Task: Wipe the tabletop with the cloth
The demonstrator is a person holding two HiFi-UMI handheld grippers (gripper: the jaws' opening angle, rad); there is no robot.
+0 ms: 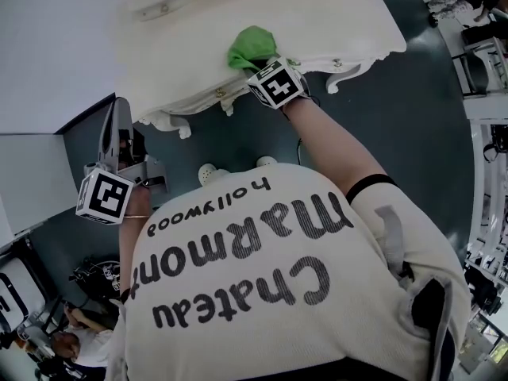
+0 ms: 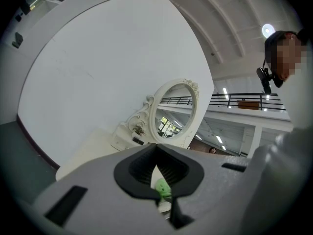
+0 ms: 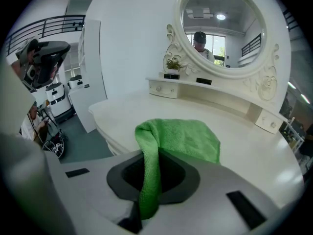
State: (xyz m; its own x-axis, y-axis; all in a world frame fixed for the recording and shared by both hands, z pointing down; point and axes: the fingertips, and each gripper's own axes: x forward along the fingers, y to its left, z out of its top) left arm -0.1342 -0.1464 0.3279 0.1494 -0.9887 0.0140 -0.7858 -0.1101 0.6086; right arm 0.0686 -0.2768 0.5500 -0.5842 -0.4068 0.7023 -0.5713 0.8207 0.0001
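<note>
Right tool (image 1: 258,66) pinches green cloth (image 1: 252,44) on cream tabletop (image 1: 317,14); left tool (image 1: 117,116) pressed together above grey floor (image 1: 413,117).

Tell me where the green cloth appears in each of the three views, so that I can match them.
Head view: the green cloth is at top centre, on the white dressing table's front edge, in the right gripper.
Left gripper view: a tiny green patch, low centre, seen beyond the jaws.
Right gripper view: centre, clamped in the jaws.
Shared landmark: the table top; the oval mirror in both gripper views.

Fuzzy cloth (image 3: 181,138), smooth satin tabletop (image 3: 254,148)
</note>
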